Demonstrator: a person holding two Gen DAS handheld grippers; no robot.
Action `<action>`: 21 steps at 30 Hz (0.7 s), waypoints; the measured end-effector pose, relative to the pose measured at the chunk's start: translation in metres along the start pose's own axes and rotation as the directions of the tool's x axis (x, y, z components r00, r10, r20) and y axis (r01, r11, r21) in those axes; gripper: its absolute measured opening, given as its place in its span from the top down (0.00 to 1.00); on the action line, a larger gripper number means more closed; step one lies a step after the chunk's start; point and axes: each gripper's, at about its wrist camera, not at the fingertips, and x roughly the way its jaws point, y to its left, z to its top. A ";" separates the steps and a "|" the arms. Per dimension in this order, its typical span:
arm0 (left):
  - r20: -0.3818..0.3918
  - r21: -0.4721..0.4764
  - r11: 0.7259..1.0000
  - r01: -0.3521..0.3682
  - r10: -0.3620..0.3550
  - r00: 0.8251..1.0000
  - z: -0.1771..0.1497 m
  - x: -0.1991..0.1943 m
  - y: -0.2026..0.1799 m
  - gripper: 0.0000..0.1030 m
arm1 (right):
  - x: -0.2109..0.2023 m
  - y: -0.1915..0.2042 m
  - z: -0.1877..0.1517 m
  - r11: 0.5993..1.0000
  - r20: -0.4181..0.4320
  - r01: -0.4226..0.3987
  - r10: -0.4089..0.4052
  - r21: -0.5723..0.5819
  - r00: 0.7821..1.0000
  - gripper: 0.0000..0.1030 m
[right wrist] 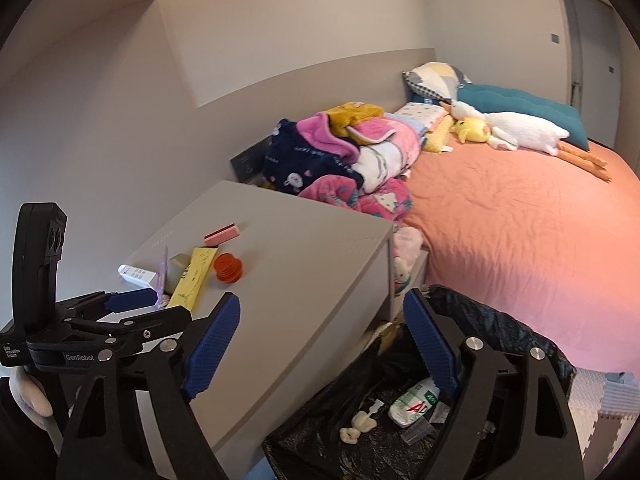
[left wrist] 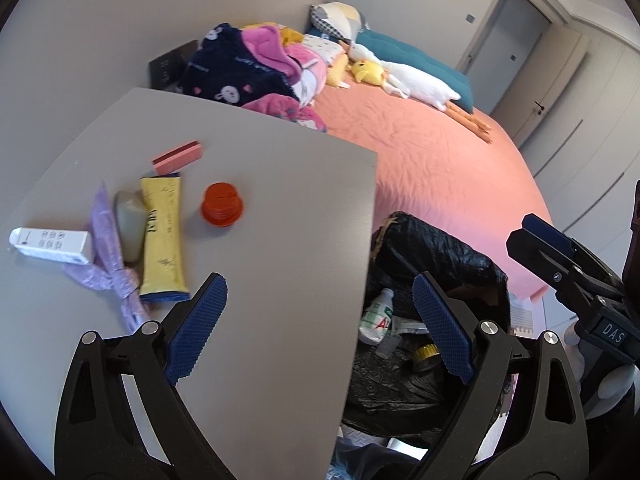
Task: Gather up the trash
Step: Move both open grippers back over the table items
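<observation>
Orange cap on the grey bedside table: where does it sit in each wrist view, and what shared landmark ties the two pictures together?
Left wrist view: the orange cap stands left of centre on the grey table, just right of the yellow tube.
Right wrist view: it is smaller, at middle left, again just right of the yellow tube.
Shared landmark: the pink block lying just beyond the cap.
</observation>
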 end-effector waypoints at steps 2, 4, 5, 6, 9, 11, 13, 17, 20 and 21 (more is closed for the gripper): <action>0.005 -0.015 1.000 -0.017 0.017 1.000 -0.002 -0.004 0.008 0.12 | 0.007 0.009 0.001 1.000 -0.012 -0.017 0.017 -0.019 1.000 0.22; 0.011 -0.033 0.999 -0.035 0.035 0.999 -0.003 -0.007 0.016 0.12 | 0.013 0.017 0.002 0.999 -0.025 -0.037 0.036 -0.036 0.999 0.25; 0.014 -0.042 0.998 -0.045 0.045 0.999 -0.004 -0.009 0.021 0.13 | 0.017 0.021 0.002 0.998 -0.032 -0.049 0.048 -0.043 0.998 0.28; 0.014 -0.050 0.997 -0.053 0.054 0.998 -0.005 -0.010 0.024 0.14 | 0.021 0.025 0.003 0.997 -0.042 -0.060 0.058 -0.050 0.997 0.30; 0.008 -0.078 0.994 -0.082 0.083 0.996 -0.007 -0.013 0.039 0.22 | 0.029 0.035 0.003 0.994 -0.060 -0.081 0.077 -0.067 0.995 0.35; -0.001 -0.093 0.991 -0.099 0.100 0.995 -0.009 -0.014 0.046 0.32 | 0.037 0.043 0.003 0.992 -0.077 -0.097 0.091 -0.080 0.993 0.39; -0.010 -0.113 0.987 -0.114 0.114 0.993 -0.011 -0.014 0.056 0.36 | 0.045 0.051 0.004 0.990 -0.092 -0.109 0.101 -0.093 0.991 0.42; -0.020 -0.151 0.977 -0.150 0.149 0.989 -0.014 -0.015 0.072 0.47 | 0.058 0.062 0.005 0.985 -0.116 -0.130 0.118 -0.109 0.986 0.49; -0.033 -0.192 0.966 -0.171 0.168 0.985 -0.015 -0.013 0.086 0.53 | 0.068 0.070 0.006 0.982 -0.133 -0.140 0.124 -0.125 0.983 0.50; -0.038 -0.202 0.963 -0.177 0.173 0.984 -0.015 -0.013 0.090 0.53 | 0.071 0.072 0.006 0.981 -0.137 -0.144 0.126 -0.129 0.982 0.51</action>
